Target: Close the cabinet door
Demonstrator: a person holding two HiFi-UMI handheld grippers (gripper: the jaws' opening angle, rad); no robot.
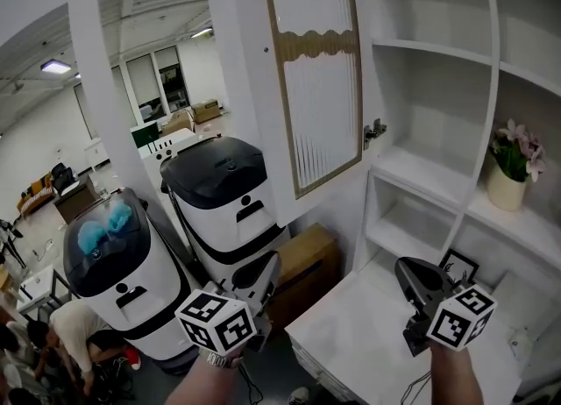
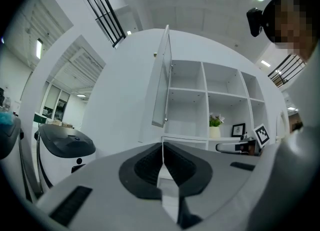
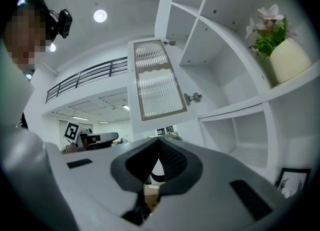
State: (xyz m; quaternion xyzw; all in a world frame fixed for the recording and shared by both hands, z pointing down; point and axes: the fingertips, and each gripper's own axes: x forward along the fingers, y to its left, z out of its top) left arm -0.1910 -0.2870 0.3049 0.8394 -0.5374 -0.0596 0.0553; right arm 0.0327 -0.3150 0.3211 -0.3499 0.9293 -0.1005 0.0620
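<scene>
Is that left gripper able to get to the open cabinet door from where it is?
Probably yes: the cabinet door stands open above and ahead of the left gripper, with only open air between them. It would have to rise.

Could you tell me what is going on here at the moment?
A person holds a gripper in each hand in front of a white shelf unit. Its ribbed-glass cabinet door stands wide open. The left gripper and right gripper are both shut and empty, and neither touches the door, so the closing has not yet begun.
</scene>
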